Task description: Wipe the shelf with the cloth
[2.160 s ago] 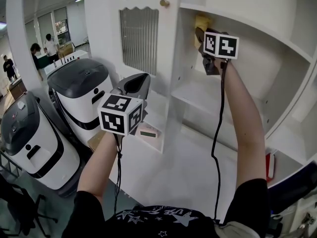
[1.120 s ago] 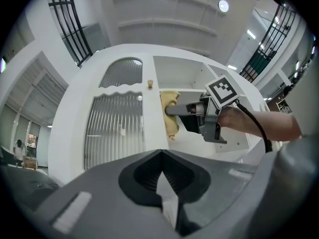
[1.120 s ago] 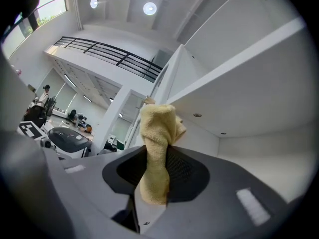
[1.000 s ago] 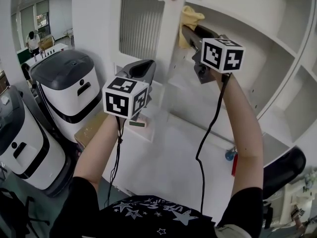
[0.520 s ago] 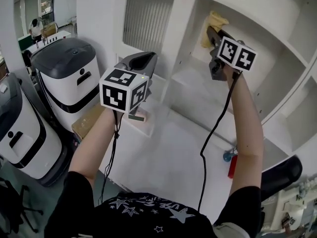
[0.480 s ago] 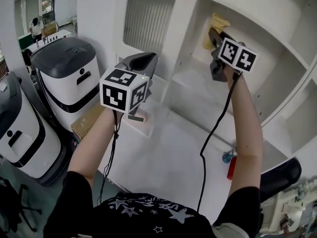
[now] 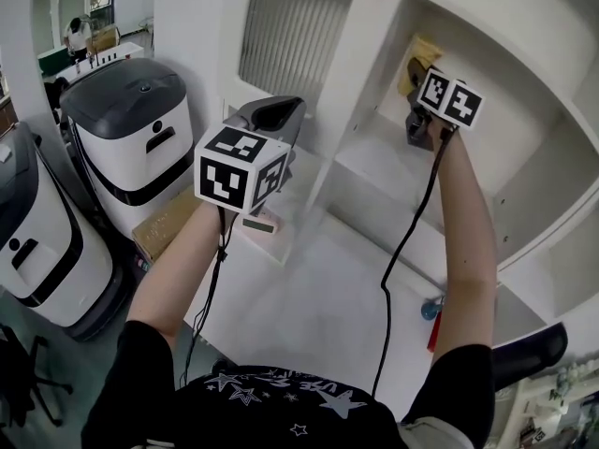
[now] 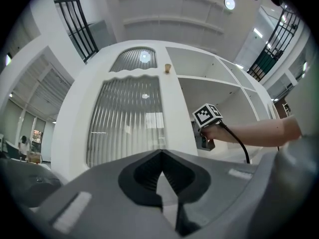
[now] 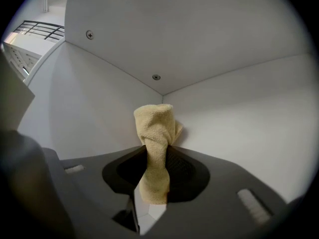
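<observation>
A yellow cloth (image 9: 154,148) sticks up bunched between the jaws of my right gripper (image 9: 155,178), which is shut on it. In the head view the right gripper (image 7: 423,80) reaches into an upper compartment of the white shelf unit (image 7: 374,148), with the cloth (image 7: 418,56) against the back corner. The right gripper view shows the cloth near the corner where white panels meet. My left gripper (image 7: 271,129) hangs lower, outside the shelf and in front of the slatted door (image 7: 295,31). Its jaws are shut with nothing between them, as the left gripper view shows (image 8: 162,183).
Two white-and-grey machines (image 7: 131,129) stand on the floor at the left. A cardboard piece (image 7: 168,227) lies beside them. A cable (image 7: 412,241) hangs from the right gripper. A low white ledge (image 7: 318,316) lies below the shelf. A person (image 7: 72,31) stands far back.
The right gripper has carried the cloth deeper into the shelf compartment, toward the back corner. The left gripper has barely moved.
</observation>
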Available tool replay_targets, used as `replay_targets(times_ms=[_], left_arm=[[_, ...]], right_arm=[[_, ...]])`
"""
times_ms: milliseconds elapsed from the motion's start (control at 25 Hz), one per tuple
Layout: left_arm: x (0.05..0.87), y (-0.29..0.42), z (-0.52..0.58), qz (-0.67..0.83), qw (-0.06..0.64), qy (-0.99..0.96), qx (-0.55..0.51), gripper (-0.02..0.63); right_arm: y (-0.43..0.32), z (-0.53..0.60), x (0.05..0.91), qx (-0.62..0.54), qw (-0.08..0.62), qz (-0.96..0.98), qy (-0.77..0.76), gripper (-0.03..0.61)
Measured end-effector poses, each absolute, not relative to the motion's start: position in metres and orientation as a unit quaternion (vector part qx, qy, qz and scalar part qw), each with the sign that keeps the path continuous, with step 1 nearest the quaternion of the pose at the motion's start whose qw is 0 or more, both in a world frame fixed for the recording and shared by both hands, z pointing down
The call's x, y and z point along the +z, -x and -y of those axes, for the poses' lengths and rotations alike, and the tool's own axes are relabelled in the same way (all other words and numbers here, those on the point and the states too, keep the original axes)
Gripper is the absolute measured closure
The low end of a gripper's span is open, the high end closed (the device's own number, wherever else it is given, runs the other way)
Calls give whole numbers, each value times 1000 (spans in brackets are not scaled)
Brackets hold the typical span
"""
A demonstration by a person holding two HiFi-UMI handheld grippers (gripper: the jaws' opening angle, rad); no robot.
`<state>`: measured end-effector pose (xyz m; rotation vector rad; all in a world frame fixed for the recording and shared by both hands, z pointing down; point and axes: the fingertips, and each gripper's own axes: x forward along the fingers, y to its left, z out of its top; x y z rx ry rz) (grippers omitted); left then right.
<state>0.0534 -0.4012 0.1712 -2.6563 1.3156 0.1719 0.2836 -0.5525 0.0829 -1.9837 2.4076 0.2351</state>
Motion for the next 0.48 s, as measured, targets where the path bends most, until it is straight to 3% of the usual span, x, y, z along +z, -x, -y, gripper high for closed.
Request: replay_targets(times_ms=[480], left_arm=[[184,-52,416,-438,73,894,54,614]], right_arm=[[-280,573,88,58,22,-780,623,445]])
